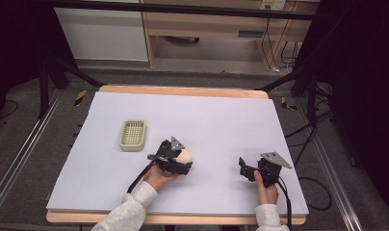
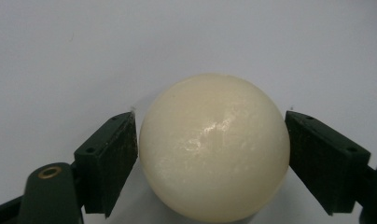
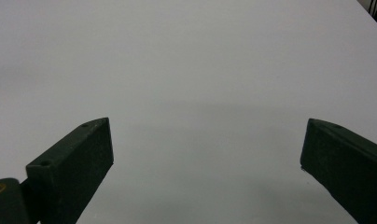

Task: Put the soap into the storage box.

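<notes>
Cream ball (image 1: 184, 155) at left hand-held gripper (image 1: 181, 161), basket (image 1: 133, 135) nearby.

This looks like a lab or test room. A table (image 1: 183, 91) with a wooden rim, topped by a pale mat (image 1: 221, 120), stands on grey carpet inside a black frame (image 1: 183, 8). Metal rails (image 1: 19, 154) run along the floor past its left and right edges. Loose cables (image 1: 303, 139) trail off its right edge, and plain wooden furniture (image 1: 207, 24) stands behind.

Open pale lavender table covering (image 1: 216, 120) lay all around, broken only by the slatted pale green plastic tray (image 1: 133, 135) at the left and the smooth cream-coloured ball (image 1: 184, 155) near it, while the right half offered free passage.
</notes>
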The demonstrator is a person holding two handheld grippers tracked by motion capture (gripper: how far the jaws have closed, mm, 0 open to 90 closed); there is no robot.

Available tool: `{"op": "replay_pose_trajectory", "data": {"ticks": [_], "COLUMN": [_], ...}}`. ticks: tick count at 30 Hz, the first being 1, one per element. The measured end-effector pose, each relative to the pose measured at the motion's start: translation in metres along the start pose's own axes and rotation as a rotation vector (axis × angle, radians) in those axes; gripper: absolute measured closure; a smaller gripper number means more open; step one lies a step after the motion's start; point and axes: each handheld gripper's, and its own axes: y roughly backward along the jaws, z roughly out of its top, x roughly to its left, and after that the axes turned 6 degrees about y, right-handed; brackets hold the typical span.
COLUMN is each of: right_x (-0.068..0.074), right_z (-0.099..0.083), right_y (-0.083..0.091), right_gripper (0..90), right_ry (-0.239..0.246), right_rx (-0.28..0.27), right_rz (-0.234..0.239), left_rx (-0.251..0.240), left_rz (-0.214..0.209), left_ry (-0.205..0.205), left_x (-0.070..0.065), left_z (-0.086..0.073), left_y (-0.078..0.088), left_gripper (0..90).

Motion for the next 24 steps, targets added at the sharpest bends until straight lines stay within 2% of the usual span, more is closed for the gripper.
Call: {"op": "replay_pose_trajectory", "data": {"ticks": [24], "right_x": [0.0001], "right_z": [0.0], "right_y": [-0.0001], "right_gripper": [2.9], "right_ry": [0.002], "right_rx": [0.001], "right_rz": [0.0], "left_rx": [0.008], "left_rz": [-0.004], "left_ry": [0.007], "left_x": [-0.0002], "left_z": [-0.0015], "left_y": [-0.0057], "left_gripper": [22.0]}}
